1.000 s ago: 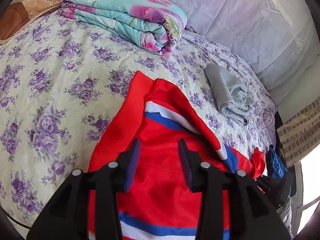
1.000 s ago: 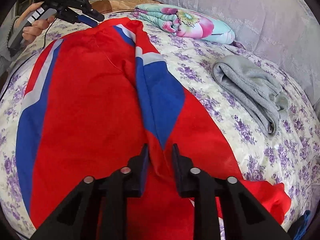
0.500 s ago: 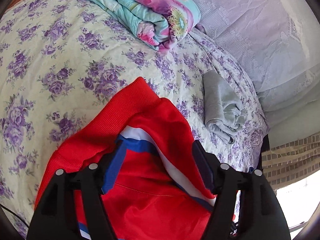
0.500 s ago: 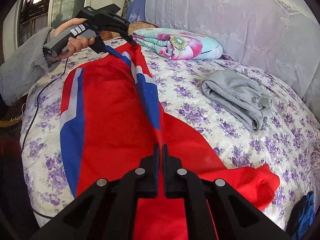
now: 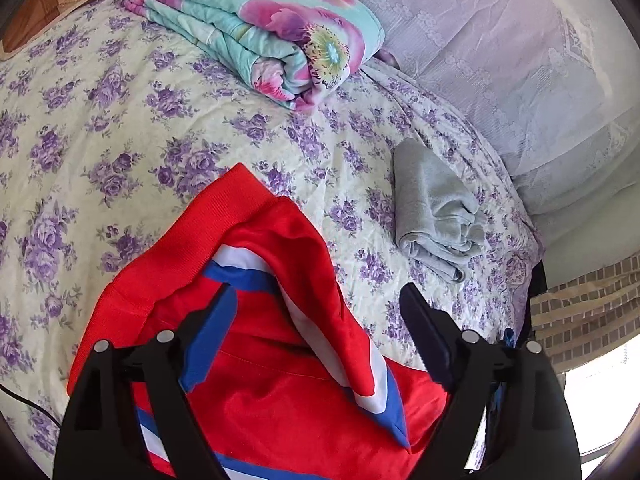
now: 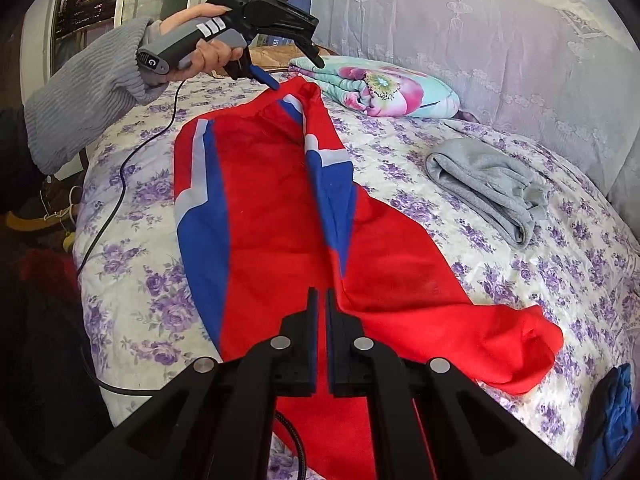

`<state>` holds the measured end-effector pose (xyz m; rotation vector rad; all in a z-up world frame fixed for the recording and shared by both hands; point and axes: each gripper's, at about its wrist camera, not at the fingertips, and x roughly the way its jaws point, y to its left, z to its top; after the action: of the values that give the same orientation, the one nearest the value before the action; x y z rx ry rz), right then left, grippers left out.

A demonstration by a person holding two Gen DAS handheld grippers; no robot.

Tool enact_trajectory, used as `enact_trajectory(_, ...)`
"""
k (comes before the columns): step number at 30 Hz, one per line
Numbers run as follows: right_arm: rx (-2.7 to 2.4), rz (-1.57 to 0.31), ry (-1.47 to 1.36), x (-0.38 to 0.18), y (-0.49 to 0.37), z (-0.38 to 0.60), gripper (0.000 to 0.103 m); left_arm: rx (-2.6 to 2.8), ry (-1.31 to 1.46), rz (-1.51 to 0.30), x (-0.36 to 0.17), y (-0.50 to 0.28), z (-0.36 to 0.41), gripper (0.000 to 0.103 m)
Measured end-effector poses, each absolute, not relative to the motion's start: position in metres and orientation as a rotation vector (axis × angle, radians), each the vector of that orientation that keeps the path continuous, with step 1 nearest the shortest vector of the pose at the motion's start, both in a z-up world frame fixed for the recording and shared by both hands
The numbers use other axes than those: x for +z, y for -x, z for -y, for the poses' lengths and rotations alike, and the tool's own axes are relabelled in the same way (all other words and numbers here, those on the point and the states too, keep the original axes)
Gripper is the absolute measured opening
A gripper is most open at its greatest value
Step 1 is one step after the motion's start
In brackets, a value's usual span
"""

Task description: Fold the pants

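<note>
Red pants (image 6: 272,216) with blue and white side stripes lie spread along the flowered bed (image 6: 560,280). My right gripper (image 6: 322,300) is shut on a fold of the red fabric near the middle of the pants and holds it lifted. My left gripper (image 5: 316,304) is open wide just above the waistband end (image 5: 224,220), which stands up in a loose peak between its fingers. In the right wrist view the left gripper (image 6: 298,72) hovers at the far waistband (image 6: 296,92), held by a hand in a grey sleeve.
A folded grey garment (image 6: 488,184) lies on the bed to the right of the pants. A folded floral quilt (image 5: 264,28) lies at the head of the bed. A black cable (image 6: 120,184) runs over the bed's left edge. Blue cloth (image 6: 616,412) hangs at the lower right.
My left gripper opened wide and let the waistband go. My right gripper closed on the pants' middle fold and pulled back, lifting it.
</note>
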<state>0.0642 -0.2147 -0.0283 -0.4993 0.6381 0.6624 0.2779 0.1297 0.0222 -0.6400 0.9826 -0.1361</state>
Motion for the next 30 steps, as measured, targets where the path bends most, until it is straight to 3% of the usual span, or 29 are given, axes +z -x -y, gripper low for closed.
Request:
enact_trajectory(6,0.632,-0.586,0.516,-0.029,-0.081,0.211,0.007,-0.070,0.584,-1.051,0.011,-0.311,-0.116,0.080)
enact_trajectory(7,0.639,-0.587,0.516,-0.030,-0.086,0.209,0.013,-0.061,0.587,-1.062,0.006,-0.316,-0.116,0.080)
enact_trajectory(9,0.642,-0.575,0.522,-0.032,-0.091,0.203,0.038,-0.044,0.587,-1.085,-0.002,-0.323,-0.114,0.076)
enact_trajectory(12,0.654,-0.578,0.547,-0.037,-0.098,0.194,0.039,-0.044,0.588,-1.122,-0.010,-0.330,-0.114,0.043)
enact_trajectory(13,0.654,-0.577,0.552,-0.038,-0.099,0.193,0.039,-0.052,0.581,-1.126,-0.012,-0.330,-0.114,0.026)
enact_trajectory(16,0.651,-0.587,0.544,-0.041,-0.106,0.192,0.037,-0.075,0.569,-1.110,-0.012,-0.323,-0.119,0.010)
enact_trajectory(30,0.697,-0.629,0.555,-0.054,-0.098,0.187,0.034,-0.219,0.606,-0.963,0.027,-0.252,-0.132,0.007)
